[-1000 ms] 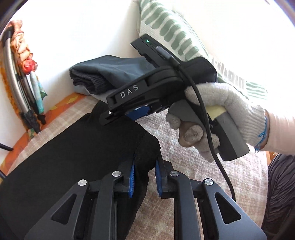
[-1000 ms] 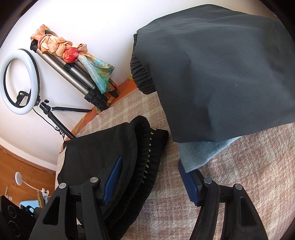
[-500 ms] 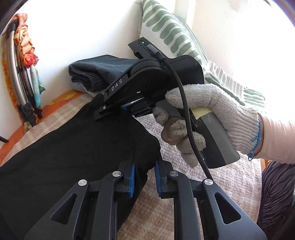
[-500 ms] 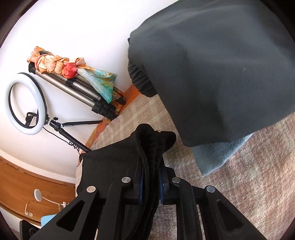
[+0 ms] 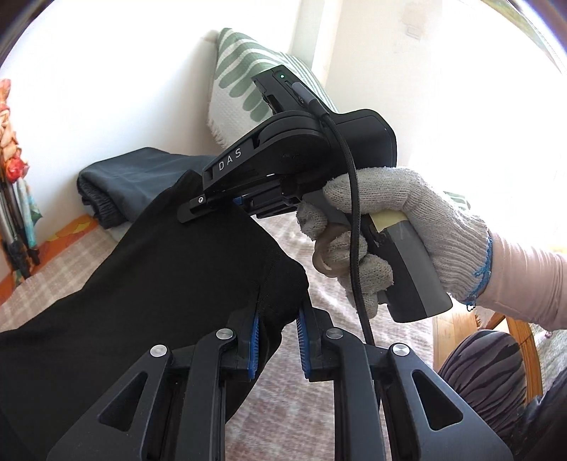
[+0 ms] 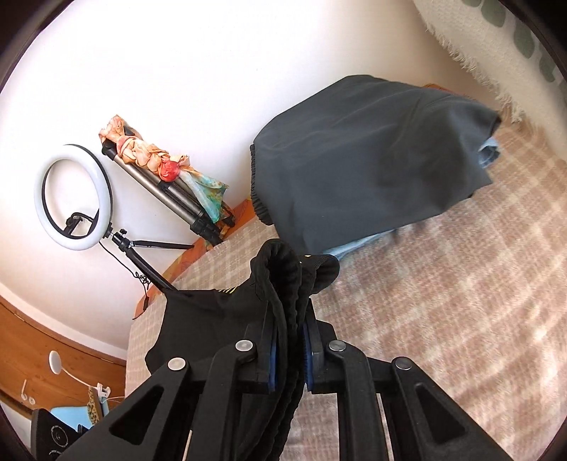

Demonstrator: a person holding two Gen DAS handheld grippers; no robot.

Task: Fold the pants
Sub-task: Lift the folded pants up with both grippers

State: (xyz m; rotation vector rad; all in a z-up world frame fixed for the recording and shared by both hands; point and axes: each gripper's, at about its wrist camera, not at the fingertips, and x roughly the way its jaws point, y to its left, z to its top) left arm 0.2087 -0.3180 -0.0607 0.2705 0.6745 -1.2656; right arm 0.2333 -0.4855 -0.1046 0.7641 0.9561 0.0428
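Lengthwise, black pants [image 5: 149,283] toward wall

Left gripper [image 5: 278,342]: black linkage arms, silver screws, blue ribbed pads. Right gripper [image 5: 226,207]: black, "DAS" marking, green LED, braided black cable. White knit glove [image 5: 407,227], blue cuff trim, pale pink sleeve [image 5: 528,280].

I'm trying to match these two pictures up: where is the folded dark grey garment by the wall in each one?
Left wrist view: the folded dark grey garment lies at middle left against the wall, behind the black pants.
Right wrist view: it fills the upper centre-right, over something light blue.
Shared landmark: the green-patterned pillow, just right of it in both.
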